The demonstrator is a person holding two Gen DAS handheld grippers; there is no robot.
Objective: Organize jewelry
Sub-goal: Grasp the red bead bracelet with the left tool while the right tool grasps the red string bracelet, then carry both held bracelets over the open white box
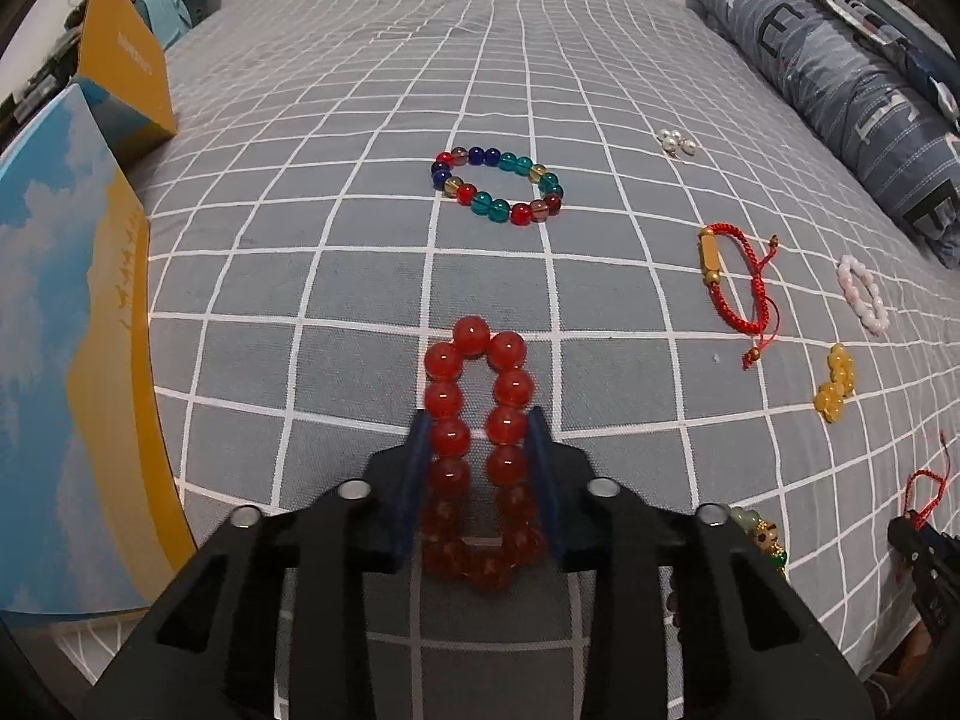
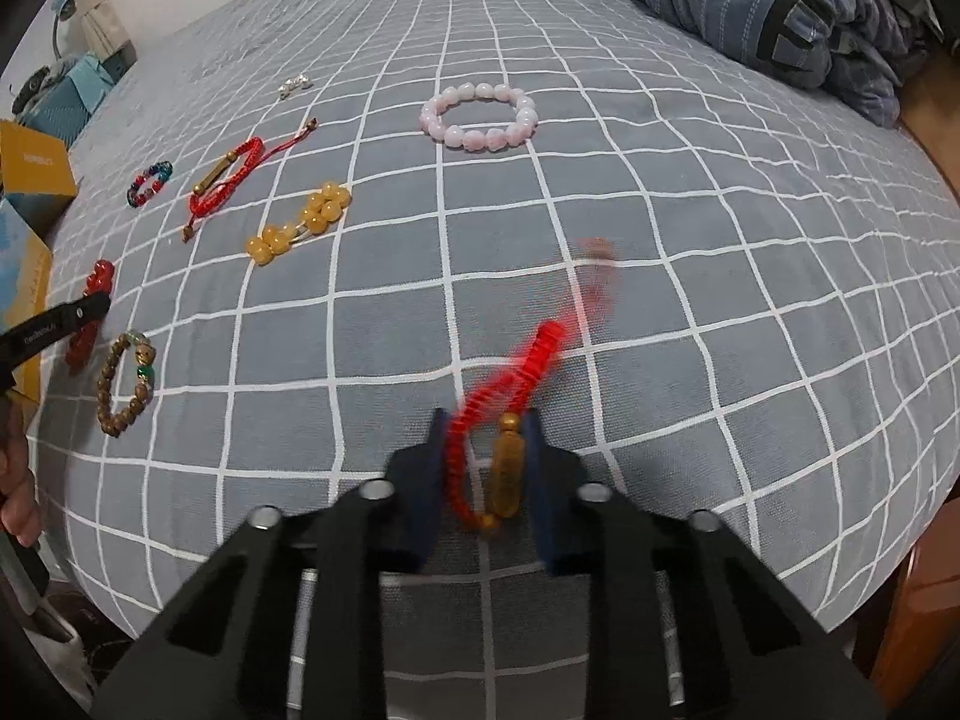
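Observation:
My left gripper (image 1: 478, 420) is shut on a red bead bracelet (image 1: 477, 396), held above the checked bedsheet; it also shows at the left edge of the right wrist view (image 2: 90, 312). My right gripper (image 2: 487, 420) is shut on a red cord bracelet with a gold tube (image 2: 507, 468); its loose end is blurred. On the sheet lie a multicolour bead bracelet (image 1: 498, 186), another red cord bracelet (image 1: 735, 276), a pink bead bracelet (image 2: 480, 115), a yellow bead bracelet (image 2: 300, 222), small silver beads (image 1: 675, 143) and a brown bead bracelet (image 2: 126, 384).
An open box with a blue-sky and orange print (image 1: 72, 360) stands at the left, its yellow lid (image 1: 123, 60) behind it. A folded blue quilt (image 1: 840, 78) lies along the right side. The bed's edge (image 2: 936, 480) drops off at right.

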